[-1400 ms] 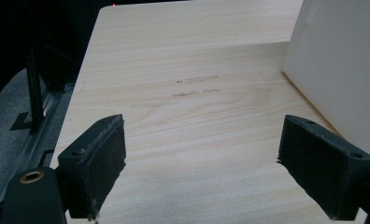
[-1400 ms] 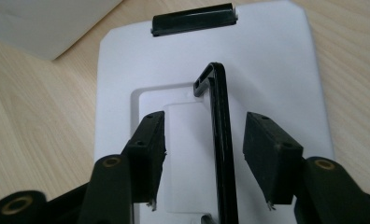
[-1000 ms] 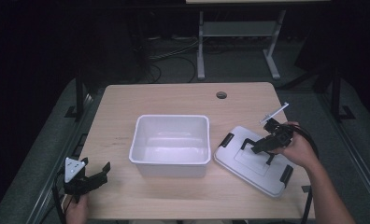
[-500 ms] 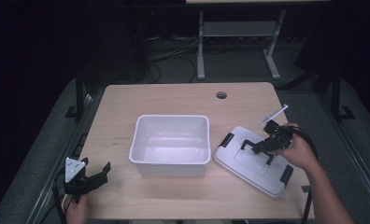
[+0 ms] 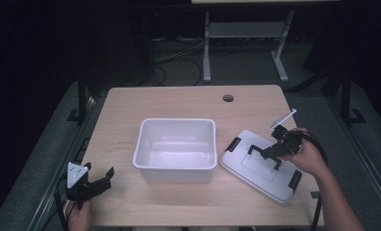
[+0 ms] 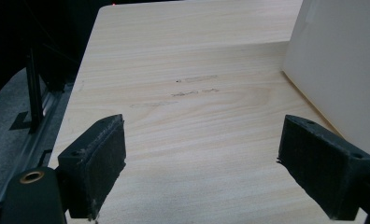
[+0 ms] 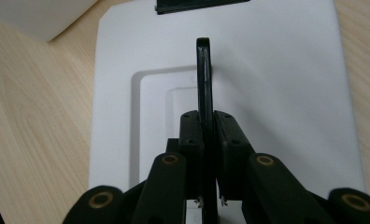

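Note:
A white lid with black end clips lies flat on the table, right of an empty white bin. My right gripper reaches over the lid. Its jaws have just been closing and are now shut on the thin black handle that stands up from the lid's middle. In the right gripper view the pads of that gripper press the handle from both sides. My left gripper rests open near the table's front left corner, with bare wood between its jaws.
The bin's side wall rises just right of the left gripper. A cable hole sits in the tabletop at the back. Beyond the table are a dark floor, cables and a metal stand.
The right gripper's jaws have drawn together onto the lid's handle. Both hands have stayed where they were.

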The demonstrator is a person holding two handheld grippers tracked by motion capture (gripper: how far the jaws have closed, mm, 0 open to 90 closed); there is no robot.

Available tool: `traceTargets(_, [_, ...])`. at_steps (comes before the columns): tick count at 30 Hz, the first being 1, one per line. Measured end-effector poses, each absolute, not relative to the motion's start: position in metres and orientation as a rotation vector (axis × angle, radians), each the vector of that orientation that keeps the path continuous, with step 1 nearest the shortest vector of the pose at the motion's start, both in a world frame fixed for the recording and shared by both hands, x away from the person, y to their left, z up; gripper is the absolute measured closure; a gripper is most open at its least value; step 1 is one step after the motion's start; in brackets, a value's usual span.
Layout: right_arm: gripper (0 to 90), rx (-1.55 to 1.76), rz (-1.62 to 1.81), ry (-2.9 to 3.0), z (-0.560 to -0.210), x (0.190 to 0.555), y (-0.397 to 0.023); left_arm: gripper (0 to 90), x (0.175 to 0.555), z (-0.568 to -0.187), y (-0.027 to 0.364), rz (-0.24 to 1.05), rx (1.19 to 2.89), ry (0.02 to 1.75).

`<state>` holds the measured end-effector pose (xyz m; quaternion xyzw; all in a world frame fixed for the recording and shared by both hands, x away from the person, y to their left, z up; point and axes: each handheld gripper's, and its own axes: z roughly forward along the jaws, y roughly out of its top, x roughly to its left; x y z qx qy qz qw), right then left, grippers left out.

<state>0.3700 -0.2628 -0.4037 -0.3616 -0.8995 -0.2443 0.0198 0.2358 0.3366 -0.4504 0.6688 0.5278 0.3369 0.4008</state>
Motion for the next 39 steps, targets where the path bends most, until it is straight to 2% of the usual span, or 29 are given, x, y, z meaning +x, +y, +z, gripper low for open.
traceTargets(12, [84.4, -1.111, -0.732, -2.819, -0.4, 0.367, -0.266, 14.0, 0.236, -0.45, 0.337, 0.854, 1.69, 1.335])
traceTargets(25, [84.4, -1.081, -0.766, -2.838, -0.377, 0.352, -0.273, 14.0, 0.235, -0.45, 0.336, 0.855, 1.688, 1.336])
traceTargets(39, [84.3, -0.953, -0.785, -2.907, -0.332, 0.328, -0.267, 14.0, 0.235, -0.45, 0.335, 0.857, 1.693, 1.334])
